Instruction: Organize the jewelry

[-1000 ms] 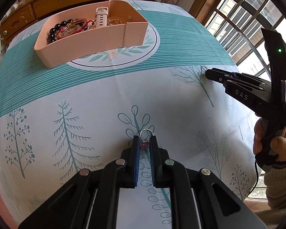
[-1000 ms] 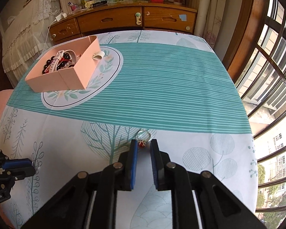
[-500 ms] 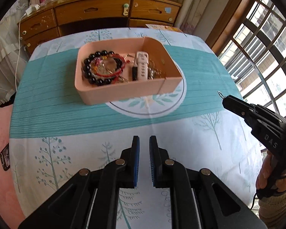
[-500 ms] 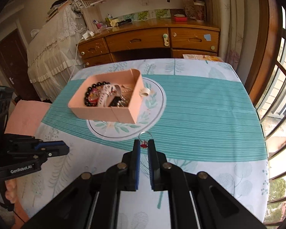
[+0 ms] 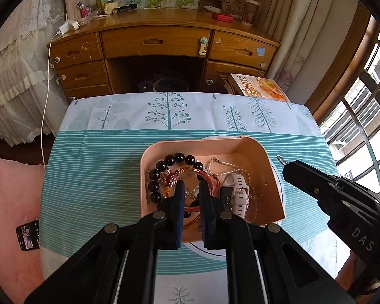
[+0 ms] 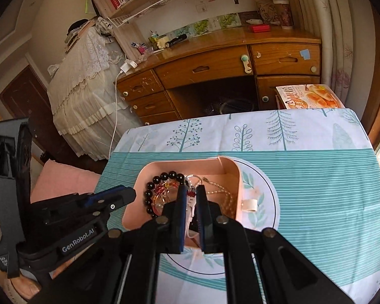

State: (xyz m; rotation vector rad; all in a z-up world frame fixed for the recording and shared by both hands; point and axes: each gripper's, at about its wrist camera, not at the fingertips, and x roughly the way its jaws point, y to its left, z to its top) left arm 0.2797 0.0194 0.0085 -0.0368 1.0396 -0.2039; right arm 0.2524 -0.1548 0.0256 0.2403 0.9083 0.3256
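Observation:
A pink box (image 5: 271,172) (image 6: 236,192) sits on the tablecloth and holds a black bead bracelet (image 5: 162,167) (image 6: 162,177), red cords, a pearl chain and a white watch (image 5: 236,190). My right gripper (image 6: 190,190) is shut on a small silver ring with a red charm (image 6: 190,193) and holds it over the box. In the left wrist view the ring (image 5: 281,159) hangs at the tip of the right gripper (image 5: 288,167), beside the box's right rim. My left gripper (image 5: 190,186) hovers over the box, jaws narrowly apart, with nothing between them.
A wooden desk (image 5: 164,48) with drawers stands beyond the table's far edge. A magazine (image 5: 258,87) lies at the far right corner. A phone (image 5: 27,234) lies on a pink cushion at the left. A window is at the right.
Both grippers moved forward from the near part of the table to above the pink box. The right one carried the ring with it.

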